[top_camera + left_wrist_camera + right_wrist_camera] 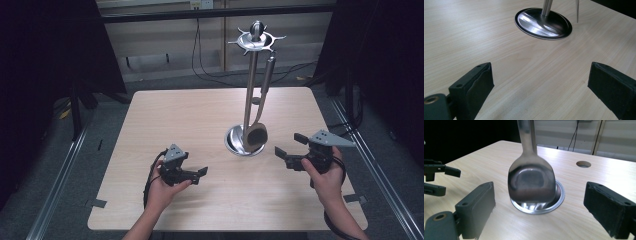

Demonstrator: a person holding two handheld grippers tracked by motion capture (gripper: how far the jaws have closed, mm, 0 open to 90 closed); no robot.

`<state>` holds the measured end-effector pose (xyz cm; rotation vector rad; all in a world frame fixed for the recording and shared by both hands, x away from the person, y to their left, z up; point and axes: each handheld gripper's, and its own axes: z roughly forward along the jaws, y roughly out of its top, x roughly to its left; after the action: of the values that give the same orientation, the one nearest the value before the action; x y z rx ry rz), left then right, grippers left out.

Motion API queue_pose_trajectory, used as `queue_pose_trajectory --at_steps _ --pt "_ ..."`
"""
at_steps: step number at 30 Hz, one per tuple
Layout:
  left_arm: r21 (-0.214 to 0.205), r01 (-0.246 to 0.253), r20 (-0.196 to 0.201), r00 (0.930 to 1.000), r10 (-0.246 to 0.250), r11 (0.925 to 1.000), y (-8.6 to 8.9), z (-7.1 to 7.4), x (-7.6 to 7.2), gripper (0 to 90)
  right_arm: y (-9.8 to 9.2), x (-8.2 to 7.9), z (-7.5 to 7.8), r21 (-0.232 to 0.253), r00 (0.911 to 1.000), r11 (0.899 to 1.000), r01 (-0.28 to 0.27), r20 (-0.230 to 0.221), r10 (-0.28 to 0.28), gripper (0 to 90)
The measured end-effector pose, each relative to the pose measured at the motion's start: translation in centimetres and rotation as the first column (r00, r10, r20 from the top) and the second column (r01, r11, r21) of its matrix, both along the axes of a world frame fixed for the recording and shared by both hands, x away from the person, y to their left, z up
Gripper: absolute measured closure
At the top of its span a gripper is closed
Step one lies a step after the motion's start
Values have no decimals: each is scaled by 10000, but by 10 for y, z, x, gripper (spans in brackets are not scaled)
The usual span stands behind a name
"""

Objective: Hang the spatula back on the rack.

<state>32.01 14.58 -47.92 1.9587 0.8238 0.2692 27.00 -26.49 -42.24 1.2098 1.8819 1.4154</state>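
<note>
Pale wood tabletop (200, 115) carries a metal utensil stand (248, 90) right of centre, its pole upright on a round base (235, 142). One spatula (256, 132) hangs from the top ring (256, 40), long axis vertical, blade down just above the base. Right gripper (292, 147) faces the blade from just beside it, jaws spread wide, holding nothing. Left gripper (200, 172) sits nearer the front edge, pointing toward the base, jaws likewise apart and empty.
</note>
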Motion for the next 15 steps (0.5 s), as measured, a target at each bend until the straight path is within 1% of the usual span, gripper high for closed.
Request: queue_pose_trajectory --at_steps 5,6,12,13,15 --pt "-107 -63 -23 10000 62 9999 0 0 0 56 -3 -2 -6 -96 9999 10000 -7 -150 6 99" --pt "-99 -52 -25 10000 52 9999 0 0 0 56 -3 -3 -7 -250 9998 9997 -17 -174 13 99" --pt "-96 -3 -11 10000 3 10000 1 1 0 53 -3 -6 -14 -309 9996 9995 -83 -275 75 99" --pt "-86 4 7 10000 -4 10000 1 1 0 53 -4 -7 -15 -430 9995 9990 -124 -296 111 99" --pt "-63 -23 5 10000 23 10000 1 1 0 51 -5 -8 -18 -511 9994 9986 -142 -331 125 99"
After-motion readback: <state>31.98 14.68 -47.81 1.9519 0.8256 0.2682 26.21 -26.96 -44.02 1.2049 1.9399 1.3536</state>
